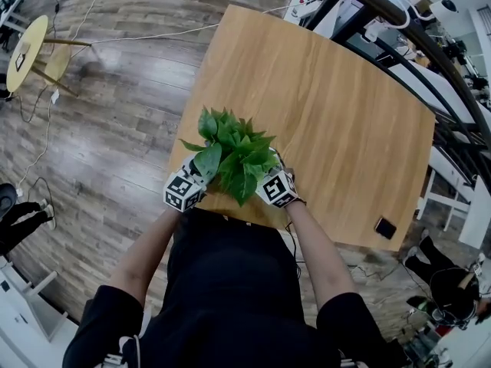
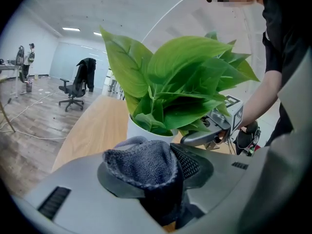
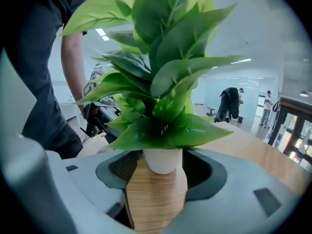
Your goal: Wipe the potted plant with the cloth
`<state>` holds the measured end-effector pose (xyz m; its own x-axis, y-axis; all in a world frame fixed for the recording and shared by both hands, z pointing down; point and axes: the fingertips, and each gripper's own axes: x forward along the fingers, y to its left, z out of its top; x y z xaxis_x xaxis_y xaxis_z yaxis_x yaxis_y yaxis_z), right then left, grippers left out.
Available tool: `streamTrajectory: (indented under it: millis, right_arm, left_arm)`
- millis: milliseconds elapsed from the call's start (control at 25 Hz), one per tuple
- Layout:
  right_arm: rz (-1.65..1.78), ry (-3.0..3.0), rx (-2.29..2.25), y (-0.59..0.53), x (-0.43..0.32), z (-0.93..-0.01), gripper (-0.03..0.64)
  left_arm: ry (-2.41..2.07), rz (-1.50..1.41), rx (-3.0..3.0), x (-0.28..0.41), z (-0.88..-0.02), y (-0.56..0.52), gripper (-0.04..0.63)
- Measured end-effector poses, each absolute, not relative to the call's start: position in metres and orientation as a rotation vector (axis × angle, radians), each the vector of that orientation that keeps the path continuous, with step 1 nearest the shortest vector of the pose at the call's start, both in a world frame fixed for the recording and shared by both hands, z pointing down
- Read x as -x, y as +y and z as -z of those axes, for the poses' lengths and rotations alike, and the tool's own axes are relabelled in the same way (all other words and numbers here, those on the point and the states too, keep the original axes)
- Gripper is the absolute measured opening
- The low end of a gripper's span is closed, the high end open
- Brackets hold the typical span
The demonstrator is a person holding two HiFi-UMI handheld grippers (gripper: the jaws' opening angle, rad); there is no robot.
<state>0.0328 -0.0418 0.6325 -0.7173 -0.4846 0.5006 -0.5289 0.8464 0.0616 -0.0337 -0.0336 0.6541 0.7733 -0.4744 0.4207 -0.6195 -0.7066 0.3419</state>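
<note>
1. A wood-plank floor [image 1: 107, 121] surrounds a pale wooden worktop [image 1: 345, 129].
2. The potted plant [image 1: 234, 156] stands near the worktop's 6 o'clock edge.
3. The left gripper [image 2: 156, 179], at the plant's 8 o'clock, has its jaws clamped on a grey cloth [image 2: 141, 162].
4. The right gripper [image 3: 156, 189], at 4 o'clock, has its jaws apart and empty, level with the white pot [image 3: 163, 162].

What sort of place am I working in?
Probably an open-plan office or lab: a swivel office chair with a jacket on it, cables trailing over the wood-plank floor, and what looks like a glass partition.
</note>
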Motion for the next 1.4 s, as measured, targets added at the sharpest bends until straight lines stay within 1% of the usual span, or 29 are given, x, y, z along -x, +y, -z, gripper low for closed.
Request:
streamTrajectory:
  millis: [320,480,920,1160,1400]
  right_arm:
    - [-0.136,-2.473,-0.853,-0.049,-0.038,-0.643,0.273]
    - [-0.152,-2.475,-0.877,-0.049,-0.037,-0.637,0.273]
    - [-0.248,-2.494,-0.882,-0.001,-0.017,-0.638,0.273]
    - [-0.244,-2.458,-0.953,-0.03,-0.041,-0.643,0.273]
    - [-0.191,-2.49,-0.932,-0.05,-0.033,-0.63,0.273]
  left_arm:
    - [-0.761,-0.452,-2.51,0.021,-0.648,-0.024,0.184]
    - [-0.726,-0.424,-2.516,0.011,-0.645,-0.019,0.184]
    - [-0.8,-0.393,-2.497,0.034,-0.646,-0.037,0.184]
    - [-0.835,-0.394,-2.487,0.04,-0.645,-0.047,0.184]
    - [-0.824,-0.406,-2.492,0.034,-0.644,-0.046,0.184]
